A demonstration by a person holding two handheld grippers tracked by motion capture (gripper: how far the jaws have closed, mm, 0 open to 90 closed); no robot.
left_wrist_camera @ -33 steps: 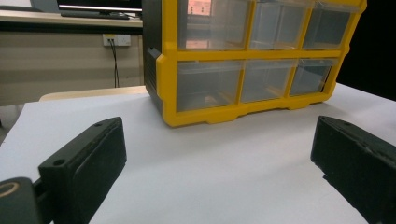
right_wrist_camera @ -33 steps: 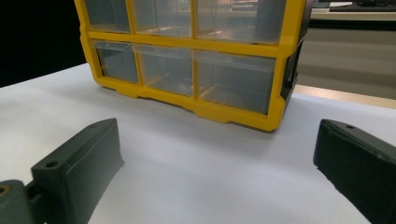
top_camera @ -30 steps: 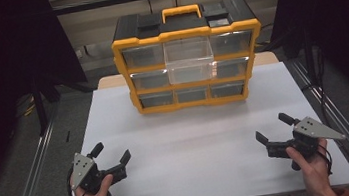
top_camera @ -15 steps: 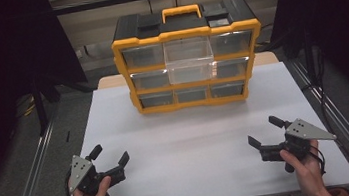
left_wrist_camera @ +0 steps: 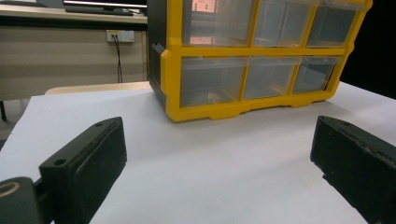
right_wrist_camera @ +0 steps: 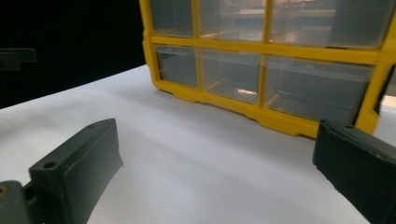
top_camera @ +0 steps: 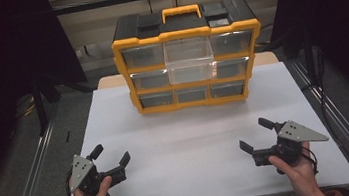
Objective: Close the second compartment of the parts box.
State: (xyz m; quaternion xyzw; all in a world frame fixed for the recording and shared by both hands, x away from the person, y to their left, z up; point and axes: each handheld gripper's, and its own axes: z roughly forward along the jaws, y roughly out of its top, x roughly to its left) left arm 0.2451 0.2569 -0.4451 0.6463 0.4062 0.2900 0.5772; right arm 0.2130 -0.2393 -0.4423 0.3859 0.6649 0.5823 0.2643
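Two grippers sit low over the near edge of the white table top [top_camera: 193, 141], each held in a hand, and both stand wide apart with nothing between the jaws. From the left gripper [top_camera: 111, 157] outward, its blunt black jaws — matte, blocky, with small screw holes in the sides — frame a bare stretch of smooth white surface, and beyond that stretch stands the drawer cabinet [top_camera: 188, 58], well apart from the claw. The right gripper [top_camera: 260, 134] carries a grey three-cornered plate on top and likewise points toward the cabinet across open table; no object lies between either claw and the cabinet's front. The cabinet is a yellow plastic frame with a black top and a yellow carry handle [top_camera: 180, 11], and it holds three rows of clear, boxy drawers. One larger clear drawer [top_camera: 189, 58] in the middle of the upper rows sticks out forward of the cabinet's face, while the drawers around it sit flush. In the left gripper view the cabinet's lower left corner [left_wrist_camera: 173, 109] is nearest, its black side wall ribbed — the bottom-row drawers [left_wrist_camera: 212, 79] look translucent and slightly scuffed. In the right gripper view the cabinet's bottom row [right_wrist_camera: 229, 74] runs across the upper part, with the yellow base rail just behind the right-hand jaw. Left of the cabinet, a dark curtain [top_camera: 7, 63] hangs; metal rails [top_camera: 34, 165] run along the table's sides.
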